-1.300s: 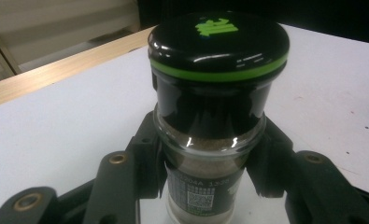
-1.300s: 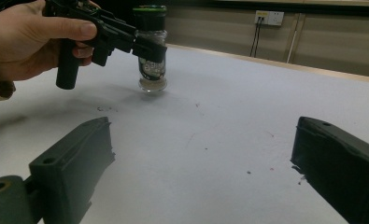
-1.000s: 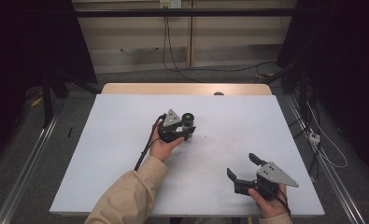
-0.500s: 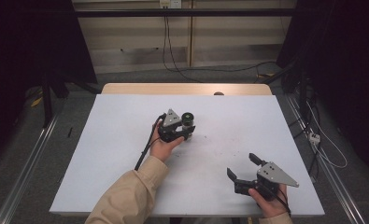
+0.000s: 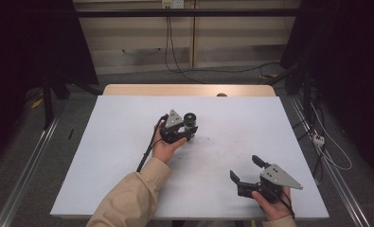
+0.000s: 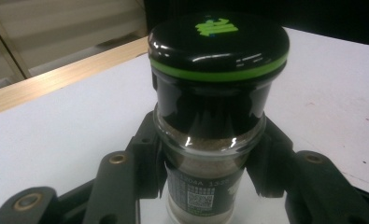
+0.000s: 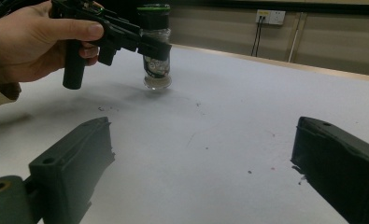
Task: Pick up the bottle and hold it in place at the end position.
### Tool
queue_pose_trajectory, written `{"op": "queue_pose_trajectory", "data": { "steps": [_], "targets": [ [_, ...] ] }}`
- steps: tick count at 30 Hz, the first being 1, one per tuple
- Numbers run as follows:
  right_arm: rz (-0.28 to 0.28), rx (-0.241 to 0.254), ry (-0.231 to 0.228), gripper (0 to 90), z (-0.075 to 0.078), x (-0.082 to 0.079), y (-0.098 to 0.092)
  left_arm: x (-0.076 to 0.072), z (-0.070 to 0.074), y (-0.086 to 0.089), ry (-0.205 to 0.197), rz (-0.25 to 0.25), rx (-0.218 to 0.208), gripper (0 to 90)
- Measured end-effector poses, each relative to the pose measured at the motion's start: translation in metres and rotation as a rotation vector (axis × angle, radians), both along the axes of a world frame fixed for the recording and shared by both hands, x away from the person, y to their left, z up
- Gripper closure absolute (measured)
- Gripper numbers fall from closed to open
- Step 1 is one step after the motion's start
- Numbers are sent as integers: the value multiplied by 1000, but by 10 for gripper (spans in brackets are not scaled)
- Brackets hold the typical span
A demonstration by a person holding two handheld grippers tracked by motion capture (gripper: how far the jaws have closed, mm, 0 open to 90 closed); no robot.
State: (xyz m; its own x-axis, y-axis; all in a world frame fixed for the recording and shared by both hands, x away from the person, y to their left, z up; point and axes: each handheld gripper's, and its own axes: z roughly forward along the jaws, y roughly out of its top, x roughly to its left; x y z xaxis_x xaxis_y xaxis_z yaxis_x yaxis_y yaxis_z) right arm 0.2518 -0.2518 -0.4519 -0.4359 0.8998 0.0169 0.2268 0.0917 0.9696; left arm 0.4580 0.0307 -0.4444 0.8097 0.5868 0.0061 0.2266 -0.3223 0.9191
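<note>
A small glass jar with a black lid and a green ring stands upright near the middle of the white table. My left gripper is shut on it, the jaws pressing its glass body just below the lid; brownish powder fills the jar. My right gripper rests near the table's front right, open, with bare table between its jaws. From there I see the jar with its base at the table surface, held by the left gripper.
A wooden strip runs along the table's far edge, with a small dark object on it. Cables lie on the floor to the right. Metal rails flank the table.
</note>
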Motion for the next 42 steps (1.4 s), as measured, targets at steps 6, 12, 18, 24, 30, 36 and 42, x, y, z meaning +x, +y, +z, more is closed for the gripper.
{"op": "queue_pose_trajectory", "data": {
  "steps": [6, 12, 18, 24, 30, 36, 42],
  "targets": [
    [2, 0, 2, 45, 0, 0, 0, 0, -3, 0, 5, 1, 9, 531],
    [1, 0, 4, 45, 0, 0, -1, 0, -10, -2, 14, -2, 8, 530],
    [2, 1, 3, 44, 0, 0, 0, 0, -10, -2, 14, -3, 5, 530],
    [5, 1, 10, 44, 0, 1, 1, -1, -11, 0, 8, -3, 1, 529],
    [0, 5, 16, 45, 0, 4, 1, -2, -13, 2, 6, -1, -2, 529],
    [-7, 0, 30, 46, 1, 10, 2, -2, -13, 2, 4, -5, -1, 529],
    [-19, -9, 59, 53, 4, 23, 8, -2, -13, 2, 7, -7, -3, 529]
  ]
}}
